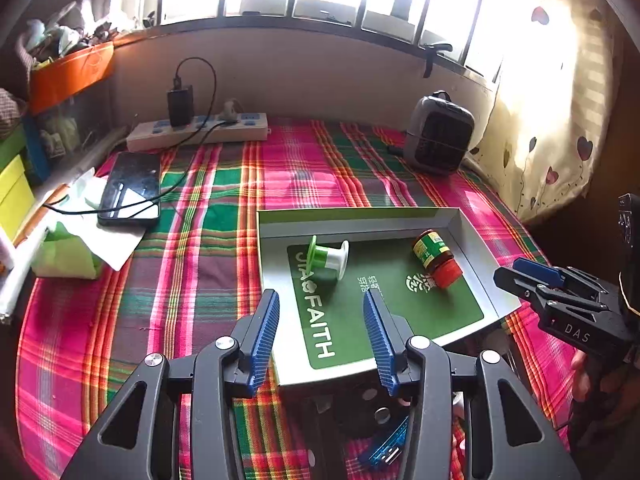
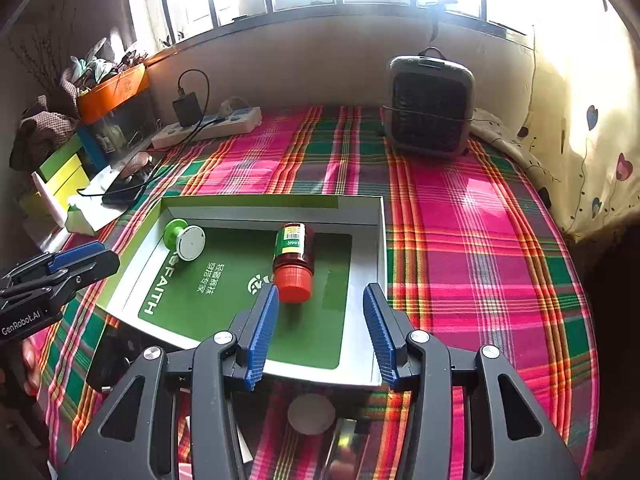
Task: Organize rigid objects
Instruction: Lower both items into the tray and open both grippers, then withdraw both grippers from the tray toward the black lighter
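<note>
A shallow green and white box lid (image 1: 472,232) (image 2: 360,208) lies on the plaid cloth. In it lie a green and white spool (image 1: 329,257) (image 2: 185,239) and a dark jar with a red cap (image 1: 435,258) (image 2: 294,261), on its side. My left gripper (image 1: 322,300) is open and empty over the lid's near left part. My right gripper (image 2: 321,294) is open and empty just short of the jar's cap. The right gripper also shows at the lid's right edge in the left wrist view (image 1: 532,276); the left gripper shows at the left in the right wrist view (image 2: 84,258).
A small heater (image 1: 438,136) (image 2: 430,104) stands at the back right. A power strip (image 1: 200,130) (image 2: 208,124) with a charger, a phone (image 1: 130,188), tissues (image 1: 76,240) and storage boxes (image 1: 72,72) fill the left side. Dark small items (image 1: 384,416) (image 2: 312,414) lie under the grippers.
</note>
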The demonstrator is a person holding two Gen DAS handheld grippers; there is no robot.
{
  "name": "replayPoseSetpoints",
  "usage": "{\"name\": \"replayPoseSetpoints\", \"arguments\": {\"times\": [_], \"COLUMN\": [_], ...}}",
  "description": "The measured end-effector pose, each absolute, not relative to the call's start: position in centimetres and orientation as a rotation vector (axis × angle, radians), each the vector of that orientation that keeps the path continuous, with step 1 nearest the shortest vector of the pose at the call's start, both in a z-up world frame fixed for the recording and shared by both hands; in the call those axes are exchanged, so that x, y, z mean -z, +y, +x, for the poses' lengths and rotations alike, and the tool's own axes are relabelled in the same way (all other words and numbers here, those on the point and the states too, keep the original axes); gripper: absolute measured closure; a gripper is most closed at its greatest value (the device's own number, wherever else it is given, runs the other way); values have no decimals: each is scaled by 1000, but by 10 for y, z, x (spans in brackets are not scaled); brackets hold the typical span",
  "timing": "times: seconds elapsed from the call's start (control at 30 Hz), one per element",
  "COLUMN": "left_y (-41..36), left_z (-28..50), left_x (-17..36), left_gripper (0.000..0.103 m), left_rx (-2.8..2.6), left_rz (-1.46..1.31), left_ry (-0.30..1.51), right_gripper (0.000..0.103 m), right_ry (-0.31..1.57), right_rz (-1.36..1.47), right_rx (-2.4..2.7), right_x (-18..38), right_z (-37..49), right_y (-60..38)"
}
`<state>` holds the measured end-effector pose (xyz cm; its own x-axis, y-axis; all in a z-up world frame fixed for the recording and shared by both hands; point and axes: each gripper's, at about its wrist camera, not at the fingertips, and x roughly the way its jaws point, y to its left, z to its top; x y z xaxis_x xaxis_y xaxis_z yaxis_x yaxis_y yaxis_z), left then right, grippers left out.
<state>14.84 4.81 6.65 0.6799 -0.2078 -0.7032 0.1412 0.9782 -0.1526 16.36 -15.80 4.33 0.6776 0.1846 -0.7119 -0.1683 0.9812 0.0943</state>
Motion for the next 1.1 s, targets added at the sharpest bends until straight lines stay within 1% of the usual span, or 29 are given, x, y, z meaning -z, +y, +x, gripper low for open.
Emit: {"name": "replayPoseSetpoints", "arguments": {"times": [0.17,0.47,0.53,0.6,0.9,1.1], "left_y": [61,86,90,93,92,86], "left_z": [126,92,86,81,69,67], "left_x": [-65,-45,-41,-37,-24,-21], "left_gripper": [59,58,58,58,58,58], "left_rx": [174,137,131,126,142,164], "left_rz": [-117,-177,-186,-192,-203,-208], "left_ry": [789,818,825,837,866,877], "right_gripper": [57,56,55,51,50,50], "right_ry": [792,822,830,840,891,884], "right_rz": [58,79,93,90,46,-8], "right_rx": [-172,-122,-126,-127,-107,-86], "right_x": [-44,-25,-21,-16,5,7], "right_z": [140,105,98,93,87,86], "right_y": [-176,-195,-197,-198,-189,-183]}}
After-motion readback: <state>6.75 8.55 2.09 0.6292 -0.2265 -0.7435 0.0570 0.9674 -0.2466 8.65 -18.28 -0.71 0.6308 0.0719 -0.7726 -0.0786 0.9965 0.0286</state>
